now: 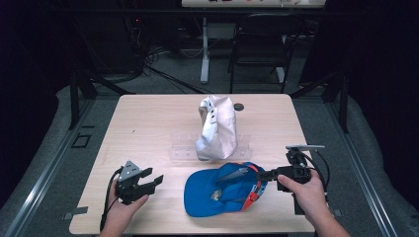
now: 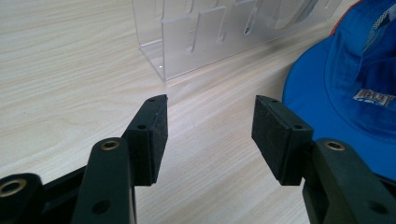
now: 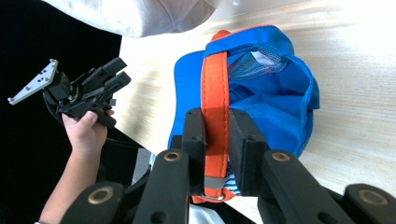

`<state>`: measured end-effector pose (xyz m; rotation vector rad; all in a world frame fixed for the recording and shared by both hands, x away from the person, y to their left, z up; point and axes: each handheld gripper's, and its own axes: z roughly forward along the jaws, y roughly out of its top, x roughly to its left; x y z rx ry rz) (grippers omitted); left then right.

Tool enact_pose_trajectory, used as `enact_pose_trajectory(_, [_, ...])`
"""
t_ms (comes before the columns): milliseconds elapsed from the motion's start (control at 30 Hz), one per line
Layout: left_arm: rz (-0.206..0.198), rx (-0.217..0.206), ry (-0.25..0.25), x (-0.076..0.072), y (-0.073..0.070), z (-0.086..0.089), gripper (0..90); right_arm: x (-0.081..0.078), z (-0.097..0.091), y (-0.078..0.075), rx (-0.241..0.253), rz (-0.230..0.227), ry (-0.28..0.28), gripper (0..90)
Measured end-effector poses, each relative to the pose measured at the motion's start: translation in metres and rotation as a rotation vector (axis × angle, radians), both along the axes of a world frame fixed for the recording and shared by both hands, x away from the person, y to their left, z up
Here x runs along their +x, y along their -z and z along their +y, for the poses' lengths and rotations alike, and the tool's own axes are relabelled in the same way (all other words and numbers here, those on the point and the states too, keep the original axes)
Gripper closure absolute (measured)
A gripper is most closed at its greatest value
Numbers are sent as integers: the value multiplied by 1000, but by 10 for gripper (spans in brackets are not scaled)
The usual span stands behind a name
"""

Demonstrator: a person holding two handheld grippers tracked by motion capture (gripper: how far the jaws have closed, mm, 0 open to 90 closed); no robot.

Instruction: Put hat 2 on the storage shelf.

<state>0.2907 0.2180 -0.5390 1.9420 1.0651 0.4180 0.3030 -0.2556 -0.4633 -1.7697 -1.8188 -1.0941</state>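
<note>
A blue cap (image 1: 217,192) lies upside down on the table's near middle, its orange back strap (image 3: 215,105) raised at the right side. My right gripper (image 1: 263,175) is shut on that strap, its pads (image 3: 194,135) pressing either face in the right gripper view. My left gripper (image 1: 153,181) rests near the front left, jaws open and empty; in the left gripper view (image 2: 208,126) the blue cap (image 2: 348,88) lies off to the right. A white cap (image 1: 216,127) hangs on a clear acrylic stand (image 1: 184,147) at mid-table.
The wooden table (image 1: 148,118) has bare room to the left and back. A small dark disc (image 1: 239,106) lies behind the white cap. The clear stand (image 2: 210,42) rises just ahead of the left gripper. A chair (image 1: 259,42) and cables sit beyond the table.
</note>
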Motion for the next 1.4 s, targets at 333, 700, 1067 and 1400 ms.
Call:
enact_pose_trajectory(333, [0, 2, 3, 0, 0, 0, 462, 5, -2, -27, -24, 11, -13, 778])
enact_pose_trajectory(700, [0, 10, 17, -1, 0, -3, 462, 10, 1, -62, 3, 12, -11, 778])
enact_pose_trajectory(1067, [-14, -5, 55, -4, -6, -19, 462, 14, 6, -96, 41, -4, -30, 779])
enact_pose_trajectory(1400, [-28, -1, 171, -13, -15, -57, 464, 16, 2, -113, 64, -33, -9, 779])
